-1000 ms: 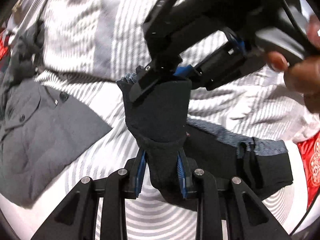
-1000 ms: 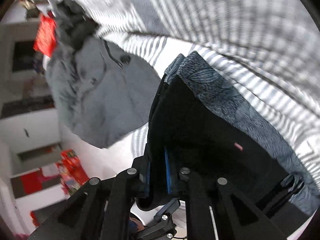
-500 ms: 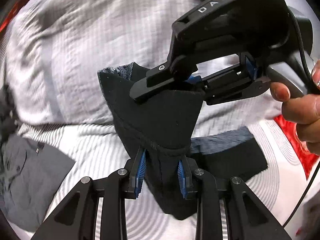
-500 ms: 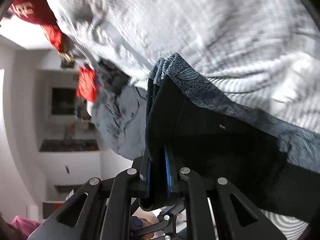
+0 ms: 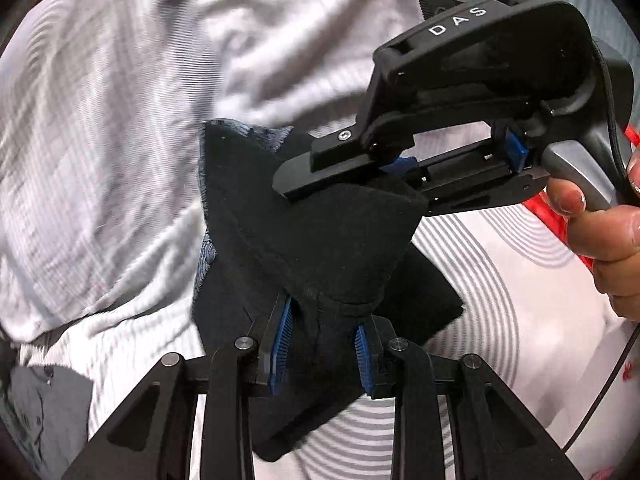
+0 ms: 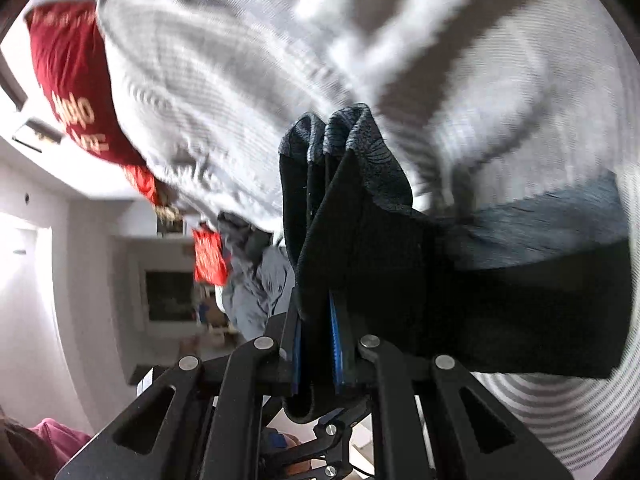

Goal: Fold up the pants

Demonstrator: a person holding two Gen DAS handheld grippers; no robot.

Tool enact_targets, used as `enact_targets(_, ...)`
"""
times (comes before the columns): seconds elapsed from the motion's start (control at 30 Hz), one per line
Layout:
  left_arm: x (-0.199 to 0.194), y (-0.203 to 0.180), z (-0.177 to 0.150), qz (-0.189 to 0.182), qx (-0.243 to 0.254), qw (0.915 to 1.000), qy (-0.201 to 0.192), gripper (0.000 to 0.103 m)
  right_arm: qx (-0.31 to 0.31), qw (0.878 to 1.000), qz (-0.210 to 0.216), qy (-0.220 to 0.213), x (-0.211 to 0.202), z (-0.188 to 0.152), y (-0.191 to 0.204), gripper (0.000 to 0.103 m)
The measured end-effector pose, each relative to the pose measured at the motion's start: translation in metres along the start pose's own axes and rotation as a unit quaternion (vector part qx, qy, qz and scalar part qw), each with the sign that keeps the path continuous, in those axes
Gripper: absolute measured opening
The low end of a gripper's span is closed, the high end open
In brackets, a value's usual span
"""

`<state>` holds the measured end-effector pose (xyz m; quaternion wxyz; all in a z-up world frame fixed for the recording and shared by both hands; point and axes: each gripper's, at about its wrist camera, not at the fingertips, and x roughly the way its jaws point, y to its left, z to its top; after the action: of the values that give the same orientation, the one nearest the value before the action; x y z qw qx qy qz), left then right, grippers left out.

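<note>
The pants (image 5: 320,240) are black with a blue-grey patterned band, partly folded and lifted above the bed. My left gripper (image 5: 322,344) is shut on a bunched fold of the pants. My right gripper (image 5: 360,176) reaches in from the upper right in the left wrist view and clamps the fabric's upper edge. In the right wrist view my right gripper (image 6: 316,352) is shut on several layers of the pants (image 6: 360,248), with the patterned band at the top and the rest hanging to the right.
A rumpled white-and-grey striped duvet (image 5: 120,120) covers the bed behind. A grey buttoned garment (image 5: 36,400) lies at lower left; it also shows in the right wrist view (image 6: 264,276). Red pillows (image 6: 72,80) sit at the bed's edge. A hand (image 5: 600,232) holds the right gripper.
Both grippers have lifted the pants and swung them toward the duvet. The folded layers hang freer, and the grey garment has slid further to the lower left of the view.
</note>
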<state>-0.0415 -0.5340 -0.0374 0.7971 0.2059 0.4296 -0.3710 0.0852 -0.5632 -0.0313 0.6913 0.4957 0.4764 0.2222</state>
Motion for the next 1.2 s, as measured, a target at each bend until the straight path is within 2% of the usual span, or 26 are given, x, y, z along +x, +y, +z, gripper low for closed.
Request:
enact_targets(0.17, 0.028, -0.045, 0.002, -0.012, 0.033, 0.9990, 0.027, 0.030, 0.041, 0.999, -0.001, -0.030, -0.041, -0.005, -0.054, 0.013)
enact_targets(0.4, 0.071, -0.079, -0.015, -0.006, 0.062, 0.9950, 0.078, 0.030, 0.089, 0.995, -0.023, -0.035, -0.046, -0.015, -0.122, 0.012)
enact_targets(0.57, 0.085, -0.090, -0.026, 0.004, 0.076, 0.9927, 0.094, 0.030, 0.103, 0.994, -0.022, -0.037, -0.044, -0.021, -0.142, 0.012)
enact_targets(0.7, 0.092, -0.102, -0.032, 0.029, 0.096, 0.9896, 0.103, 0.031, 0.106, 0.993, -0.035, -0.038, -0.041, -0.026, -0.154, 0.012)
enact_targets(0.73, 0.093, -0.105, -0.033, 0.038, 0.102, 0.9884, 0.106, 0.039, 0.107, 0.993, -0.042, -0.037, -0.041, -0.027, -0.155, 0.012)
enact_targets(0.77, 0.093, -0.106, -0.034, 0.030, 0.097, 0.9888, 0.109, 0.052, 0.105, 0.992, -0.049, -0.039, -0.046, -0.029, -0.158, 0.012)
enact_targets(0.9, 0.079, -0.104, -0.036, -0.002, 0.081, 0.9917, 0.100, 0.055, 0.095, 0.992, -0.083, -0.032, -0.058, -0.034, -0.156, 0.017)
enact_targets(0.97, 0.071, -0.099, -0.036, -0.009, 0.070, 0.9924, 0.101, 0.055, 0.089, 0.989, -0.116, -0.027, -0.064, -0.035, -0.151, 0.025)
enact_targets(1.03, 0.061, -0.086, -0.035, -0.017, 0.041, 0.9936, 0.104, 0.055, 0.080, 0.985, -0.153, -0.022, -0.068, -0.037, -0.145, 0.043)
enact_targets(1.07, 0.058, -0.079, -0.034, -0.017, 0.028, 0.9939, 0.105, 0.055, 0.071, 0.981, -0.180, -0.019, -0.071, -0.038, -0.139, 0.048)
enact_targets(1.13, 0.052, -0.062, -0.032, -0.008, 0.001, 0.9944, 0.106, 0.055, 0.052, 0.972, -0.229, -0.015, -0.074, -0.041, -0.129, 0.067)
enact_targets(1.2, 0.047, -0.043, -0.029, 0.005, -0.026, 0.9941, 0.105, 0.055, 0.030, 0.962, -0.270, -0.014, -0.077, -0.043, -0.117, 0.069)
